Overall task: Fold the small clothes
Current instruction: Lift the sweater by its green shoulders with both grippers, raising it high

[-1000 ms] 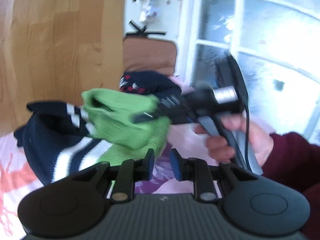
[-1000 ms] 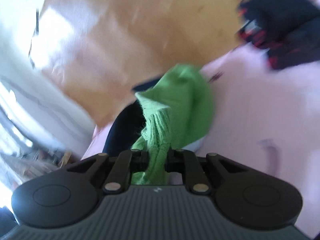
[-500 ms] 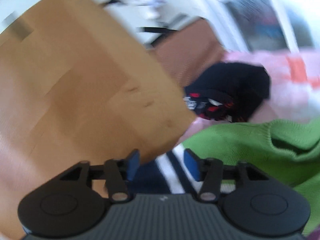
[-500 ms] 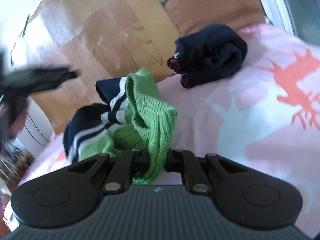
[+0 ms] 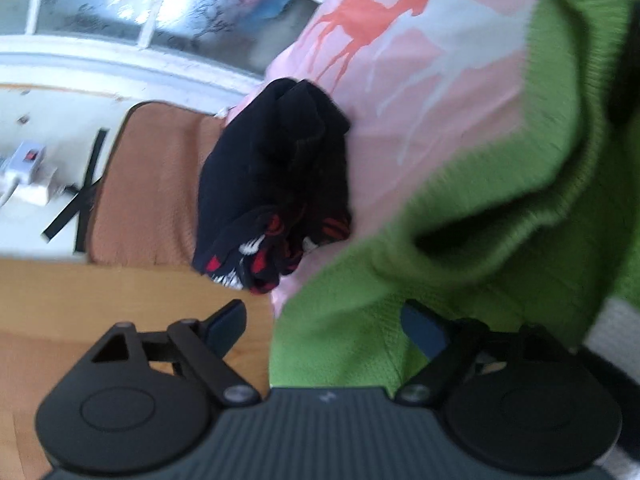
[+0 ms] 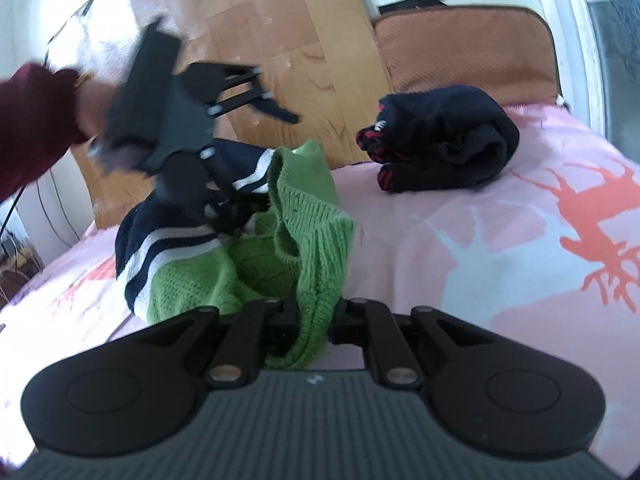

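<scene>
A small green knit sweater [image 6: 308,236] with navy and white stripes lies bunched on the pink bedspread [image 6: 500,248]. My right gripper [image 6: 314,316] is shut on its green edge. My left gripper [image 5: 324,320] is open, its jaws wide, with green knit [image 5: 460,216] lying between and over the right finger. In the right wrist view the left gripper [image 6: 256,152] hovers over the sweater's striped part, one finger down in the folds.
A folded navy garment with red and white pattern [image 6: 440,152] lies at the bed's far edge, also in the left wrist view [image 5: 276,184]. A brown cushion [image 6: 464,44] and wooden floor [image 6: 260,20] lie beyond. A window is at the right.
The left gripper swung in over the sweater and opened wider; green knit now lies between its fingers. The right gripper kept its hold and lowered the sweater onto the bed.
</scene>
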{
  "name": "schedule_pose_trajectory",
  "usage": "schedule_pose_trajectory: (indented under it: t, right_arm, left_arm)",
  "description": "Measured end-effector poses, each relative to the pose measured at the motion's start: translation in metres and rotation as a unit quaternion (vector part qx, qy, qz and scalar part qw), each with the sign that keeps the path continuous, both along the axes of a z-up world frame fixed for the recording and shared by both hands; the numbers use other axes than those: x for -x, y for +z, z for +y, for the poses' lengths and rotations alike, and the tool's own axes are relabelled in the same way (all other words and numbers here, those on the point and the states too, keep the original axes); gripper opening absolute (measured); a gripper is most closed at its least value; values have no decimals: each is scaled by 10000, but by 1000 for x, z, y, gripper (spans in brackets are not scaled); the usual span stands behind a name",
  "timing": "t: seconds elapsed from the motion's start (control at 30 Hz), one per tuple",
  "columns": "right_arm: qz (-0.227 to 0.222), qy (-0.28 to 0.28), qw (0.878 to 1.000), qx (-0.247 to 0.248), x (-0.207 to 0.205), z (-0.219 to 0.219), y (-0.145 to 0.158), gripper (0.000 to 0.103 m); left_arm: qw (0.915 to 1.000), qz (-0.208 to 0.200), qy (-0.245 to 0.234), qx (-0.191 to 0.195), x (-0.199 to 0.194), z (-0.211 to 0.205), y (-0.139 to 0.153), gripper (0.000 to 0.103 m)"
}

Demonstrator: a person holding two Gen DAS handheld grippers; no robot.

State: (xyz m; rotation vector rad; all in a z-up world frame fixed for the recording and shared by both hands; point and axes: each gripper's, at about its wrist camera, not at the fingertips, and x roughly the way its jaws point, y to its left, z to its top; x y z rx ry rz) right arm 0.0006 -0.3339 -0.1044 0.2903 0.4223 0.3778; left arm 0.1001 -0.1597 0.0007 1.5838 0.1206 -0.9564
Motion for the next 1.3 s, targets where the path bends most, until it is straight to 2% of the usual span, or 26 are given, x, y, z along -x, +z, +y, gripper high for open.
schedule_pose_trajectory:
  t: [0.1, 0.13, 0.17, 0.2, 0.23, 0.27, 0.33, 0.37, 0.43, 0.47, 0.5, 0.53, 0.57, 0.63, 0.67, 0.7, 0.77, 0.87, 0.93, 1.07, 1.17, 1.23, 1.3]
  right_arm:
    - [-543, 196, 9972, 468, 16, 16, 6, 13]
    - [-729, 264, 9953, 574, 22, 19, 8, 13]
    - [-903, 282, 9934, 645, 27, 22, 9, 13]
    - [-1029, 242, 9922, 666, 31, 22, 10, 13]
    - [-1098, 172, 9917, 652, 33, 21, 10, 13]
    - [-1097, 68, 9921, 597, 33, 17, 9, 13]
    - [-1012, -107, 9936, 484, 31, 11, 9, 14]
    - [-949, -178, 9943, 447, 29, 8, 8, 15]
    - [-868, -295, 9948, 449, 26, 7, 8, 23]
    - [-791, -327, 9954, 427, 23, 6, 8, 28]
    - [-723, -278, 9964, 354, 18, 7, 9, 42]
    - [-646, -267, 9974, 199, 14, 5, 9, 47]
    - [-509, -263, 9983, 55, 8, 4, 9, 47]
    - [-192, -223, 9994, -167, -6, 4, 9, 45]
    - [-47, -199, 9993, -327, -14, 3, 10, 36]
    - [41, -198, 9986, -485, -18, 2, 12, 14]
    - [-21, -291, 9972, -695, -26, -4, 30, 11]
    - [-867, -481, 9929, -660, -17, -12, 79, 10]
    - [-1646, -587, 9829, -573, -2, -15, 123, 10]
    - [-2980, -650, 9519, -281, 30, -10, 208, 10]
    - [-3649, -648, 9287, -99, 55, -8, 262, 10]
    - [-3941, -608, 9170, 65, 69, -4, 292, 10]
    - [-4091, -535, 9106, 220, 77, -2, 318, 10]
  left_arm:
    - [9986, 7, -398, -352, 3, -9, -7, 87]
    - [9976, 35, -485, -490, 5, -12, -11, 72]
    - [9971, 50, -453, -603, 8, -11, -18, 46]
    - [9970, -14, -372, -681, 6, -13, -25, 32]
    - [9971, -69, -228, -724, 2, -14, -29, 9]
    - [9976, -33, -89, -680, -3, -13, -30, 9]
    - [9993, -33, 105, -348, -7, -9, -21, 9]
    - [9996, -99, 229, -133, -8, -7, -12, 9]
    - [9972, -246, 569, 428, -10, -4, 8, 9]
    - [9941, -282, 760, 724, -10, -1, 20, 9]
    - [9897, -315, 953, 1025, -9, 2, 32, 9]
    - [9840, -344, 1128, 1333, -7, 7, 44, 9]
    - [9779, -368, 1293, 1602, -3, 12, 54, 9]
    - [9619, -405, 1651, 2141, 7, 23, 73, 9]
    - [9527, -411, 1815, 2404, 15, 31, 83, 9]
    - [9438, -426, 1950, 2633, 24, 39, 92, 9]
    - [9247, -515, 2192, 3071, 43, 52, 114, 9]
    - [8893, -675, 2505, 3766, 68, 74, 157, 9]
    - [8598, -815, 2718, 4246, 95, 95, 195, 9]
    - [8007, -1273, 2952, 5055, 143, 122, 260, 9]
    - [7623, -1521, 2896, 5585, 175, 131, 300, 9]
    - [7407, -1606, 2894, 5846, 197, 139, 321, 9]
    - [7269, -1657, 2918, 5991, 211, 146, 336, 9]
